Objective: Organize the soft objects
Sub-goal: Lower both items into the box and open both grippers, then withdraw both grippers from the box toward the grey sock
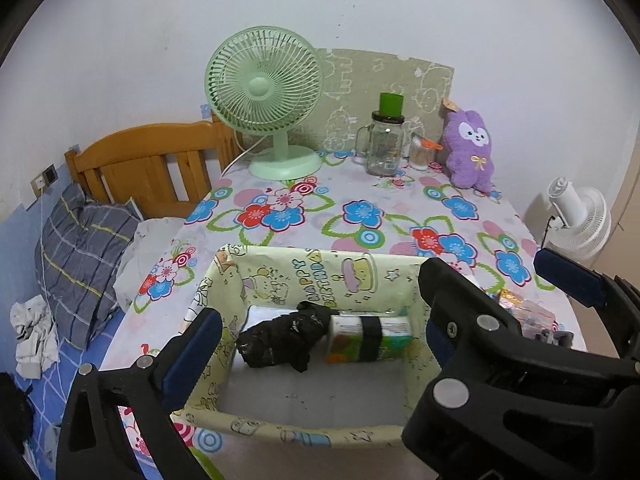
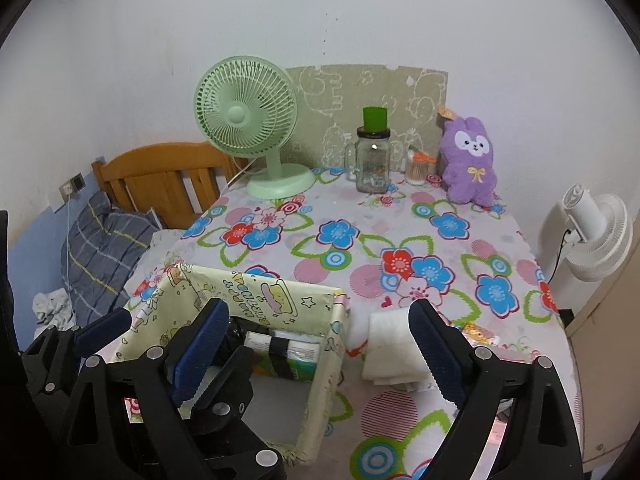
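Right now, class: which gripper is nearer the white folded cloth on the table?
Right. The right gripper hangs open with the cloth just ahead, against its right finger. The left gripper hangs open over the box, further from the cloth.

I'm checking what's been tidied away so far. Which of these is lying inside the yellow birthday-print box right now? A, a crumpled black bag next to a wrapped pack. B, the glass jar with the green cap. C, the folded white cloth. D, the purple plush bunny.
A: the black bag lies beside the wrapped pack inside the box; the bunny, jar and white cloth sit outside it on the table.
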Motion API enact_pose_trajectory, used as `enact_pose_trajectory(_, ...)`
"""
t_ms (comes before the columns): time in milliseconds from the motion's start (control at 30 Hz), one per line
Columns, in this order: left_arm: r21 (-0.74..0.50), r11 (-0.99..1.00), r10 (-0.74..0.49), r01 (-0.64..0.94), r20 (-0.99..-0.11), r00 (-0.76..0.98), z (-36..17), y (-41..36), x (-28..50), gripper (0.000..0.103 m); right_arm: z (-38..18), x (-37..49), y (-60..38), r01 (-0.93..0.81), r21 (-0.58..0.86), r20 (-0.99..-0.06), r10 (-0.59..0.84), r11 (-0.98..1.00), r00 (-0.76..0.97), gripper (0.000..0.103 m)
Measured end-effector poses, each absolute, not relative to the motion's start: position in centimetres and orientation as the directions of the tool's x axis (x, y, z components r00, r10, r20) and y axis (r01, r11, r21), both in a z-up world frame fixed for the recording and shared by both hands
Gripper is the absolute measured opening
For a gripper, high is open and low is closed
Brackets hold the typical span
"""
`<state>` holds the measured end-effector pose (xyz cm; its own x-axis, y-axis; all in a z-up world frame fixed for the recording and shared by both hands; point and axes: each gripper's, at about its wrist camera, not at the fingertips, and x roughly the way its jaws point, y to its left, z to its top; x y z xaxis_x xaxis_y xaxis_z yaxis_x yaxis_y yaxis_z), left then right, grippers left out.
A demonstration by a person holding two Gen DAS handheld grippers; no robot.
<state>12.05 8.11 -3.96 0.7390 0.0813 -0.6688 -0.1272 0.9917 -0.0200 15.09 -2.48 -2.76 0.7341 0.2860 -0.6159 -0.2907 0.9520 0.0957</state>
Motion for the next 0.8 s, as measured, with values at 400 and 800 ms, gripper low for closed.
enact_pose_trajectory(400, 0.000, 0.994, 0.083, -0.107, -0.633, 0.770, -2.7, 5.7, 10.2, 0.103, -1.5, 13.0, -5.1, -0.288, 0.091, -0.577, 0.286, 0.953, 0.765, 0.101)
enact_pose_trajectory(800, 0.002, 0.998, 0.053, -0.066, -0.629, 0.776, -2.3, 2.6, 8.9, 0.103, -1.1, 11.1, -8.5, -0.250, 0.088, -0.549, 0.256, 0.964, 0.795, 0.103)
